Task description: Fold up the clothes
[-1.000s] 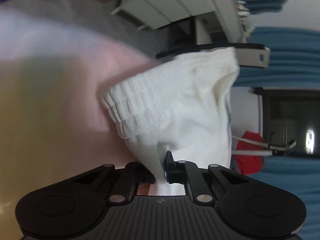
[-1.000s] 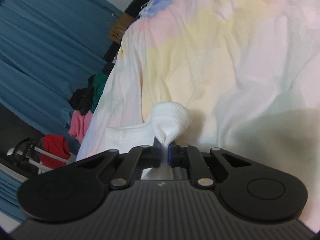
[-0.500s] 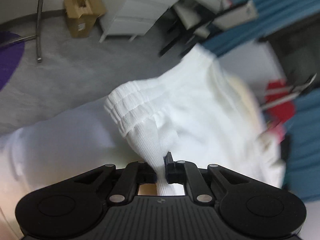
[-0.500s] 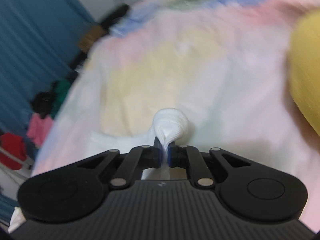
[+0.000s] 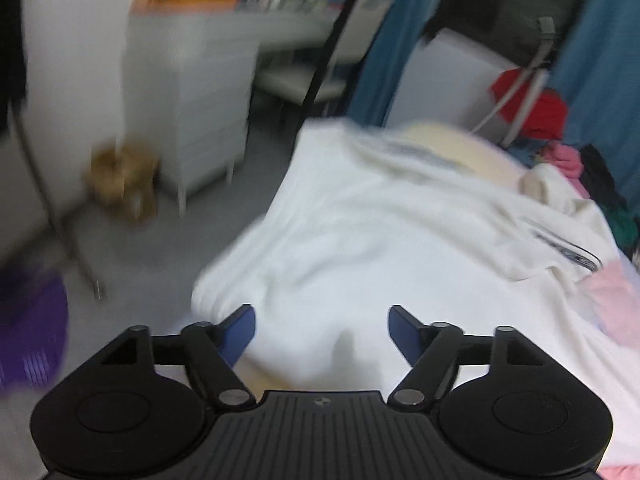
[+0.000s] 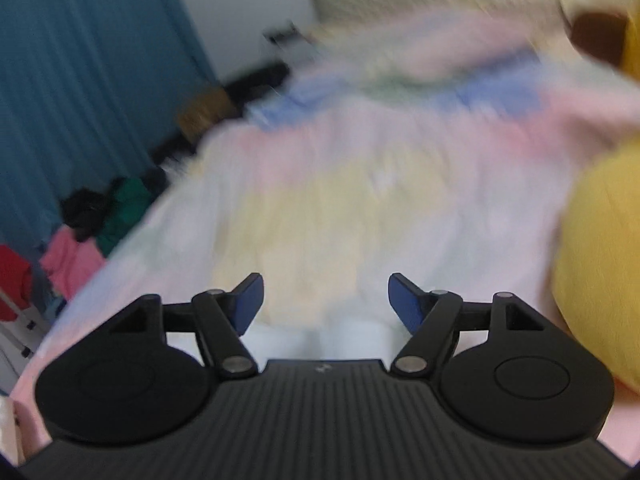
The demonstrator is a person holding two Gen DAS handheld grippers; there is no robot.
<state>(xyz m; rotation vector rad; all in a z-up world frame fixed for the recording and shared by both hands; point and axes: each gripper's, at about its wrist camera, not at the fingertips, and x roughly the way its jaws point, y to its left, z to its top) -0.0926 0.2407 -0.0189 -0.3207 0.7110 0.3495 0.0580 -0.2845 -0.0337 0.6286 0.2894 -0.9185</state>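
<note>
Left gripper (image 5: 322,322) and right gripper (image 6: 325,300) just opened (nothing gripped)

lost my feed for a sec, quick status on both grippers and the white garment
Left gripper and right gripper open, jaws just opened, nothing between them. White garment released, lying on the pastel bedspread. Yellow plush close at right.

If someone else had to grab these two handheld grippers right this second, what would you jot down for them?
Left gripper: fingers have just been opening, nothing between them; they hover over the white garment.
Right gripper: fingers have just been opening too, empty, above the pastel bedspread.
Things: the white garment lies on the bed, released from both grips. A pile of other clothes sits at the bed's far edge.
Done: the white garment is laid down and let go.
Left: whether its fold is neat is too blurred to tell; check it, then probably move on to the pile.
</note>
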